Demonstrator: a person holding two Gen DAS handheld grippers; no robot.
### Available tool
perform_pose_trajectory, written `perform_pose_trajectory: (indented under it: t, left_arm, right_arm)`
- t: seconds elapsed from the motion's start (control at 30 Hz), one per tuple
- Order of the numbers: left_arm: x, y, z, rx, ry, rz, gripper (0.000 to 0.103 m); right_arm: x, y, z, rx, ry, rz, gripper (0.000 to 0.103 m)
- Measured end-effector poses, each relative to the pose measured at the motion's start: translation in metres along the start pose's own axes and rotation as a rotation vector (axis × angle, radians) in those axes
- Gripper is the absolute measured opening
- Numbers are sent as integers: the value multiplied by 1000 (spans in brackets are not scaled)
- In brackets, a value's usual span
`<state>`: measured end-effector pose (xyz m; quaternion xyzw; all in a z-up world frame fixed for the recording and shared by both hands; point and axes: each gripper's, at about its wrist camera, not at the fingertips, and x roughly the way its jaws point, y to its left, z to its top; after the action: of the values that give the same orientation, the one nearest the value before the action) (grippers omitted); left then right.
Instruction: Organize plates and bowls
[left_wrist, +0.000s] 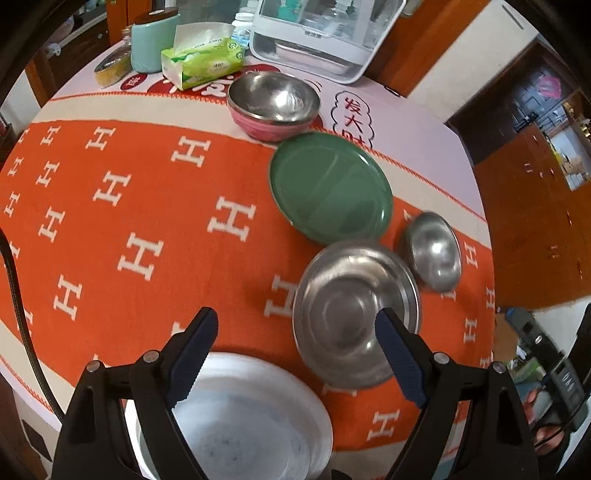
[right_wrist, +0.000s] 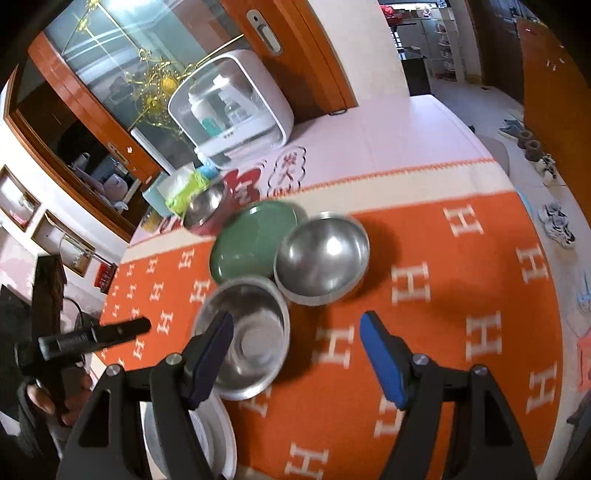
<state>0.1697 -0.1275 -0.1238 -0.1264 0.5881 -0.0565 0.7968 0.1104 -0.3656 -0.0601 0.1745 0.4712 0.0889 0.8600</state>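
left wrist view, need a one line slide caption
Open left gripper hovers over an orange H-patterned cloth bearing a round green plate and a wide steel dish.

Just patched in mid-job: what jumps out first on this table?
The orange cloth with white H letters dominates. On it, a green plate sits mid-table between a pink-sided steel bowl behind and a wide steel bowl in front. Both tongs, left and right, hover open and empty.

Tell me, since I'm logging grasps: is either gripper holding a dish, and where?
Nothing is held. The left gripper and right gripper are both open above the table.
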Motion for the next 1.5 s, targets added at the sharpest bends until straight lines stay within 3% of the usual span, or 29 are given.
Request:
perform_pose_trajectory:
  t: [0.37,0.57,1.1,1.3,1.4,1.5]
  left_arm:
    - [34,-3,41,-23,-17,34,86]
    - [52,3,59,-60,-28,30,86]
    - [116,12,80,-61,17,-14,77]
    - [143,12,82,-62,64,-16,67]
    - [145,6,83,-31,47,-15,60]
    - [147,3,84,-20,45,-18,51]
  right_arm:
    - [53,4,78,-86,22,29,71]
    - [104,13,99,-144,97,44,71]
    - [187,25,97,-240,264,54,71]
    - [207,26,93,-278,305,43,71]
    - [216,23,89,-275,329,34,71]
    - [222,21,89,-263,333,42,66]
